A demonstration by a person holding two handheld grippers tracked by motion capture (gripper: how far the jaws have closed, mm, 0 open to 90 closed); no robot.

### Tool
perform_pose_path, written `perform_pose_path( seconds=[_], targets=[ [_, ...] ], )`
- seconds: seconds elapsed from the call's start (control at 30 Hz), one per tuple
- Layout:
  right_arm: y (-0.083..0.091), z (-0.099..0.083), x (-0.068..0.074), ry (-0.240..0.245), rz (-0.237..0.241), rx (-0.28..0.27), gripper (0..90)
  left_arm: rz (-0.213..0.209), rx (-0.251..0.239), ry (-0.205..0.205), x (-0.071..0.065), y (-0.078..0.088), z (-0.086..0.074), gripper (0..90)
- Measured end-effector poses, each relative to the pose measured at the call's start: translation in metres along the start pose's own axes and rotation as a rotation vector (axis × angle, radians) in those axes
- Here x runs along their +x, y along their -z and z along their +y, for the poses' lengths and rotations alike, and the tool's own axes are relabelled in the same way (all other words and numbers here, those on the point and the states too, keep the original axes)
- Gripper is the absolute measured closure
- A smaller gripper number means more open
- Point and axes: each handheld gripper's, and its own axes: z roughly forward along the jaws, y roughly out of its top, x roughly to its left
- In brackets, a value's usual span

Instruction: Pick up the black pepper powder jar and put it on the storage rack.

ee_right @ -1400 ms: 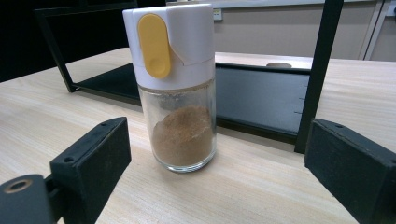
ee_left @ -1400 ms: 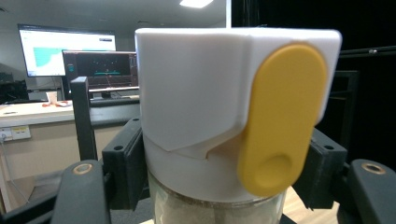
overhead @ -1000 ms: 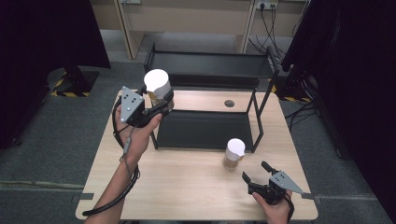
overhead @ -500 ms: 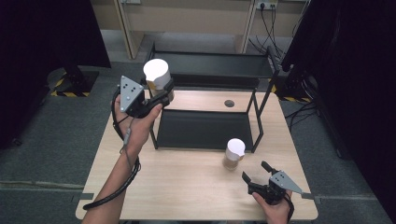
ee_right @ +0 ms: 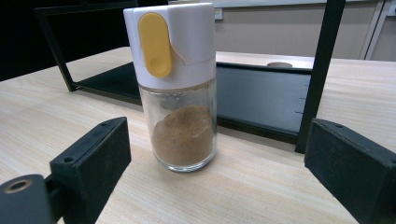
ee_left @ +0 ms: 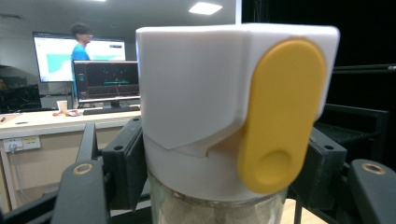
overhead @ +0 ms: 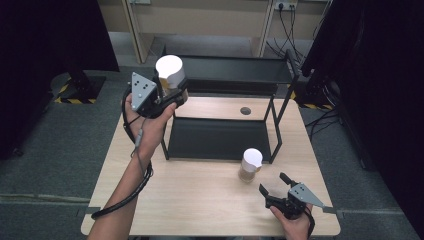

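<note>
Glass spice jar [ee_left: 219, 205], white-capped, pinched by left hand-held gripper [overhead: 172, 95]; right hand-held gripper [overhead: 274, 184] spread wide.

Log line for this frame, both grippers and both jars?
left gripper: shut on raised jar | right gripper: open, behind table jar | rack: empty

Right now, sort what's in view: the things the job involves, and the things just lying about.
Part of the job:
- spice jar clamped in the left gripper
- second spice jar on the table, ahead of the open right gripper
- black shelf rack

Just about:
- round cable hole in the table
- wall sockets
</note>
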Motion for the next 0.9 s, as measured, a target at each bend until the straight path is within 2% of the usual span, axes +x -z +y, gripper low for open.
perform_pose_path(
  seconds=[0.9],
  targets=[
    [0.0,0.0,0.0,0.003,0.001,0.002,7.4,0.035,0.002,-0.014,0.0,-0.019,0.026,30.4]
  ],
)
